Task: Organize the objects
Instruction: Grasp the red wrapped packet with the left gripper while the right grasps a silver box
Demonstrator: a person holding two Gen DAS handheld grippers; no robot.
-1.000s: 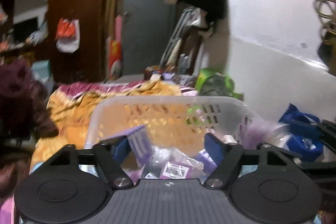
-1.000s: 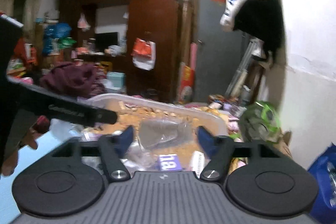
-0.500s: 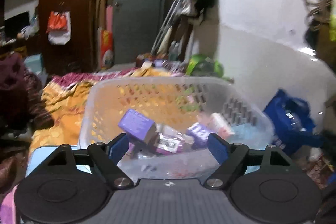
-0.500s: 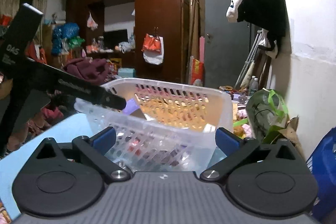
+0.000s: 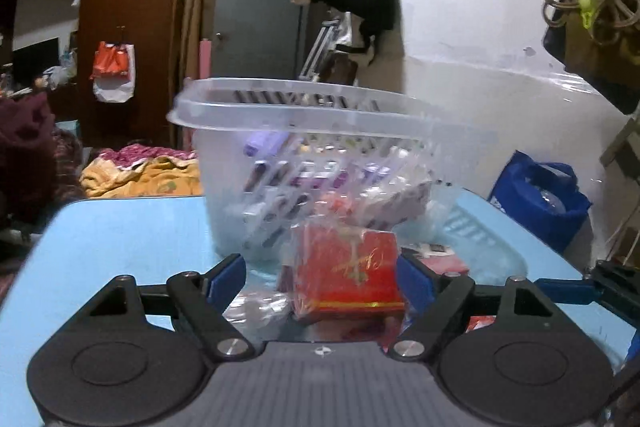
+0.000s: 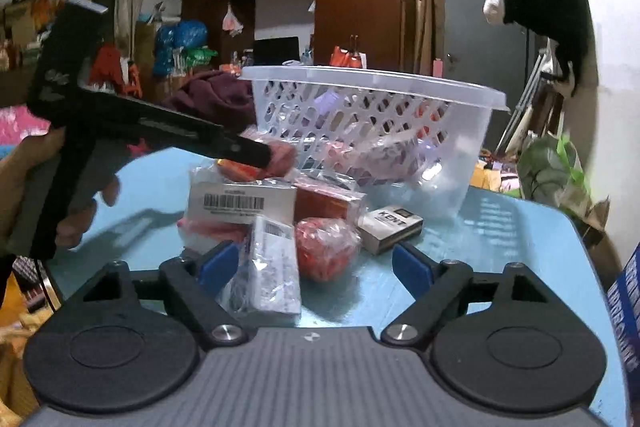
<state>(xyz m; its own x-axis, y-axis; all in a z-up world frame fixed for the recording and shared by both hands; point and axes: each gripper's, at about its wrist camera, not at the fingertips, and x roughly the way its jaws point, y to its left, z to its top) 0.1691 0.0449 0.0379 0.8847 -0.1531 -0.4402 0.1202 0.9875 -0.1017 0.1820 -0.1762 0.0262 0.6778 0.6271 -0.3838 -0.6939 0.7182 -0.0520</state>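
Bench (image 6: 520,227): light blue top, carries the basket and a heap of loose goods in front of it.

Basket (image 6: 360,115): clear perforated plastic, upright at the far side of the bench. Already holds a share of the stock: purple boxes and wrapped packets show through its wall, count unclear through the blur.

Loose heap, not yet sorted, lying just in front of the basket:
- red box (image 5: 348,279) in clear wrap, nearest the left gripper;
- barcode-labelled packet (image 6: 240,205);
- white labelled packet (image 6: 272,271);
- red wrapped lump (image 6: 324,251);
- Kent cigarette pack (image 6: 390,223), beside the basket's near wall.

Left gripper (image 5: 320,275): released, jaws wide, the red box between them; the right pad seems to sit at the box's edge, though no squeeze is evident.

Right gripper (image 6: 316,261): jaws closing, not yet pressing; the white labelled packet and the red wrapped lump lie between them.

Status: judged roughly mid-task. Part of the goods is binned; at least five items remain out.
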